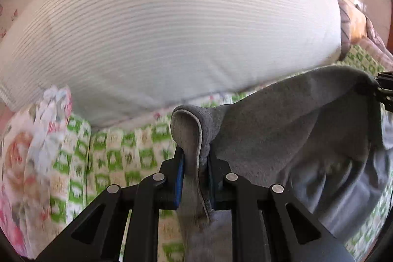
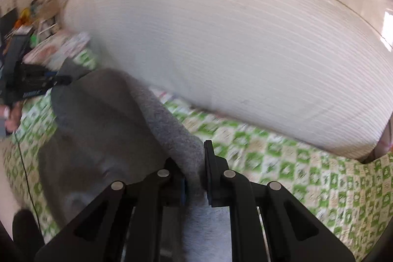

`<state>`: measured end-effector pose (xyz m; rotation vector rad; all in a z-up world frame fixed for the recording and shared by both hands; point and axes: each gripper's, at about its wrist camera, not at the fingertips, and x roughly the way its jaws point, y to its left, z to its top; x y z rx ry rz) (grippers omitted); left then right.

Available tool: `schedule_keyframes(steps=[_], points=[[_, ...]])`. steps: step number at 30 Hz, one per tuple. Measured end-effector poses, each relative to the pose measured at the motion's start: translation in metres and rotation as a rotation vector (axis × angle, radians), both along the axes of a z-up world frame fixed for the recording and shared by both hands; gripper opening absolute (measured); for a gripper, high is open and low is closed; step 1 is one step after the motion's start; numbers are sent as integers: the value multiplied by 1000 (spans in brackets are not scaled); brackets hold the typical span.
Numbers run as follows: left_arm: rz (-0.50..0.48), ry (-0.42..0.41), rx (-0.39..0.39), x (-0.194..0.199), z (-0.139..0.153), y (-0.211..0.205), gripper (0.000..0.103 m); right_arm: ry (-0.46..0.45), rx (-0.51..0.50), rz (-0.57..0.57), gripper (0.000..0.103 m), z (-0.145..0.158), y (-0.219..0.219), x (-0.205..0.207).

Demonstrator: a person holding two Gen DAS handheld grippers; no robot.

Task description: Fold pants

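Note:
The grey fleece pants [image 1: 282, 129] hang lifted above the bed, stretched between both grippers. My left gripper [image 1: 195, 158] is shut on a folded edge of the pants, whose cloth loops over the fingers. The right gripper shows at the far right edge of the left wrist view [image 1: 384, 87], clamped on the other end. In the right wrist view my right gripper [image 2: 195, 163] is shut on the pants [image 2: 103, 114], and the left gripper [image 2: 52, 81] holds the far corner at left.
A green-and-white patterned quilt [image 2: 307, 176] covers the bed below. A large white striped pillow or mattress [image 1: 172, 28] stands close behind. Floral bedding [image 1: 29, 154] lies at left. Cluttered items [image 2: 29, 16] sit at far left of the right wrist view.

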<state>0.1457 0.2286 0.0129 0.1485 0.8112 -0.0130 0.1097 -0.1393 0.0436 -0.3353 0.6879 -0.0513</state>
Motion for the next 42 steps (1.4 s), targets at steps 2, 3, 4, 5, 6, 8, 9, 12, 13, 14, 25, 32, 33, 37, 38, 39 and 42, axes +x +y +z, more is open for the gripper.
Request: schedule_keyframes(steps=[2, 3, 4, 5, 6, 8, 9, 12, 13, 14, 25, 32, 33, 37, 38, 39, 42], points=[[0, 11, -4, -17, -10, 4, 15, -3, -13, 48, 13, -16, 15, -20], [0, 13, -9, -26, -13, 5, 15, -4, -29, 76, 13, -26, 23, -33], [4, 15, -20, -37, -18, 8, 15, -5, -40, 95, 13, -31, 27, -43], [11, 14, -28, -44, -21, 10, 15, -7, -53, 125, 13, -39, 36, -58], [16, 11, -34, -51, -23, 12, 15, -5, -59, 150, 13, -45, 42, -69], [25, 3, -67, -70, -28, 15, 15, -1, -75, 198, 13, -60, 55, -92], [27, 2, -83, -74, -31, 17, 15, 8, -75, 221, 13, -68, 62, -103], [41, 9, -125, -93, -39, 18, 16, 40, -60, 246, 13, -87, 70, -122], [43, 16, -142, -98, -43, 19, 17, 54, -55, 245, 13, -92, 72, -125], [49, 26, -156, -101, -48, 22, 17, 75, -46, 247, 14, -99, 73, -128], [139, 103, -252, -148, -63, 51, 46, 236, 58, 309, 60, -130, 86, -145], [291, 124, -441, -176, -68, 66, 47, 198, 150, 369, 62, -106, 117, -121], [302, 115, -478, -180, -66, 66, 47, 189, 148, 370, 62, -104, 122, -114], [365, 61, -586, -192, -47, 57, 59, 160, 140, 378, 62, -93, 146, -72], [380, 57, -608, -192, -43, 55, 62, 157, 141, 376, 62, -91, 150, -65], [389, 48, -631, -192, -39, 54, 63, 153, 142, 376, 62, -90, 156, -53], [433, 30, -679, -186, -31, 48, 70, 161, 148, 372, 62, -91, 168, -29]])
